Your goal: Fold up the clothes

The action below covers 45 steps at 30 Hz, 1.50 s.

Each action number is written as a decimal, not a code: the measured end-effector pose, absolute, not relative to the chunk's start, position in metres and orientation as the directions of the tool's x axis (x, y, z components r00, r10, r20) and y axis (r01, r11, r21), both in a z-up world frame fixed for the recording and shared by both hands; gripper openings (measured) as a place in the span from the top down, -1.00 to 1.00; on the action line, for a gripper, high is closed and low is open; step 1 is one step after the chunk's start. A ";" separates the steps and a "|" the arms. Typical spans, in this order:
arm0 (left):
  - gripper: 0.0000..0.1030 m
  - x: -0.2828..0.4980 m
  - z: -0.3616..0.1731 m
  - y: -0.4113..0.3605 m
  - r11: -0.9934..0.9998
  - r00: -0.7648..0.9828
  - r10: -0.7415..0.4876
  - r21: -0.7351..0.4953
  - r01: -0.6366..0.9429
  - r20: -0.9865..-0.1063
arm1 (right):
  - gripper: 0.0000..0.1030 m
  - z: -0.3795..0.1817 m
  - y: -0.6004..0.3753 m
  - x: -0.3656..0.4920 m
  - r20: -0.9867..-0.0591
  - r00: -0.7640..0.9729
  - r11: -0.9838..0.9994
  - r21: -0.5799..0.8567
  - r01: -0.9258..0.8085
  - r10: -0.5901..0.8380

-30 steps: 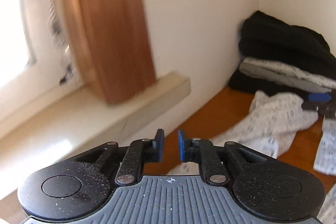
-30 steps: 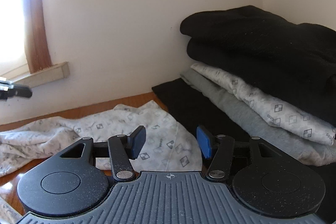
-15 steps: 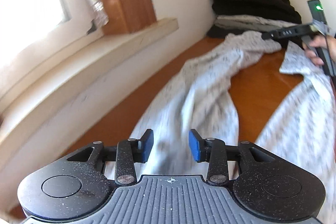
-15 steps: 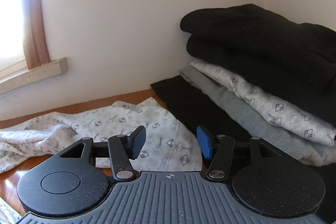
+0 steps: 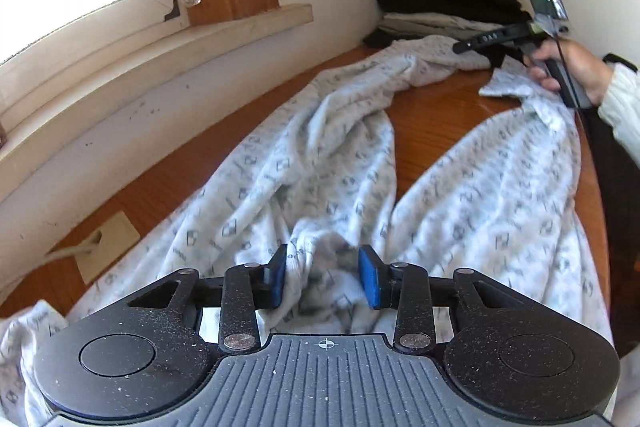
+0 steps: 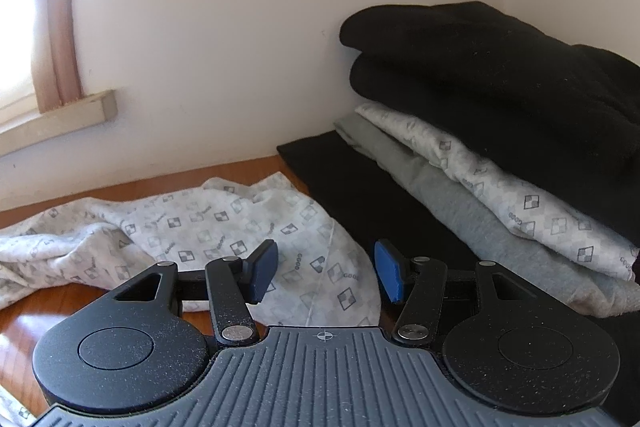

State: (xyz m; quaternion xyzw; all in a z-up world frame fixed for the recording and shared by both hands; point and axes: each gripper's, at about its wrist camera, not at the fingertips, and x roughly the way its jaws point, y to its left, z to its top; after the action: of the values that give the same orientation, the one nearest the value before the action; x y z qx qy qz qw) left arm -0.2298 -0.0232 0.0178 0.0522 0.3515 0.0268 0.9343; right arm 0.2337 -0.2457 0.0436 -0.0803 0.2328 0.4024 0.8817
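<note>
**Patterned trousers spread on the table, both grippers over the cloth**

A pair of white patterned trousers [image 5: 332,147] lies unfolded along a wooden table [image 5: 432,115], its two legs running away from the left wrist camera toward the far corner. The left gripper [image 5: 323,277] sits low over the near, bunched end of the trousers. Its blue pads [image 5: 370,277] stand partly apart and are closing, with a hump of cloth between them; the pads do not look pressed onto it.

At the far end, a hand [image 5: 568,67] in a white sleeve [image 5: 622,111] holds the right gripper [image 6: 325,269] above one trouser leg end. In the right wrist view its fingers are spread, with nothing pinched; the patterned cloth lies below and behind them.

In the corner against the wall sits a stack of folded clothes [image 6: 480,131]: black pieces on top, then a patterned one, a grey one, and black at the bottom. A window sill [image 5: 160,39] runs along the left wall.
</note>
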 end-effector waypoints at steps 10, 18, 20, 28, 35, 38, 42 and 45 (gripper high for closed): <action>0.22 -0.240 0.014 -0.014 0.995 0.789 0.092 0.084 -0.051 -0.607 | -0.06 0.042 -0.243 0.236 -0.492 0.549 0.654 0.055 -0.755 0.676; 0.20 -0.240 0.031 0.010 0.993 0.813 -0.009 -0.100 -0.060 -0.582 | -0.06 0.040 -0.243 0.240 -0.511 0.512 0.637 0.095 -0.765 0.690; 0.20 -0.237 0.033 0.013 0.990 0.810 0.001 -0.111 -0.081 -0.586 | -0.06 0.040 -0.242 0.239 -0.512 0.512 0.635 0.088 -0.767 0.690; 0.56 -0.227 0.031 0.023 0.982 0.788 0.008 -0.141 -0.121 -0.616 | -0.16 0.041 -0.241 0.235 -0.509 0.518 0.635 0.075 -0.769 0.687; 0.90 -0.252 0.039 0.016 0.989 0.862 0.063 -0.083 -0.121 -0.503 | -0.15 0.041 -0.241 0.239 -0.508 0.505 0.626 0.092 -0.774 0.698; 0.90 -0.268 0.044 0.023 0.984 0.882 0.066 -0.118 -0.137 -0.467 | -0.15 0.044 -0.242 0.241 -0.517 0.476 0.603 0.100 -0.792 0.711; 0.90 -0.275 0.037 0.032 0.982 0.873 0.077 -0.117 -0.151 -0.482 | -0.16 0.049 -0.237 0.243 -0.545 0.420 0.560 0.113 -0.821 0.725; 0.90 -0.274 0.029 0.039 0.978 0.864 0.078 -0.129 -0.163 -0.497 | -0.15 0.052 -0.232 0.250 -0.572 0.418 0.578 0.123 -0.807 0.706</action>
State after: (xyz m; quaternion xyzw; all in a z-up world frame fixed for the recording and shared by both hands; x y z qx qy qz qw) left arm -0.2735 0.0394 0.0291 -0.0834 0.2530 0.0627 0.9618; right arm 0.2501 -0.2323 0.0522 -0.0857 0.2954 0.4515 0.8376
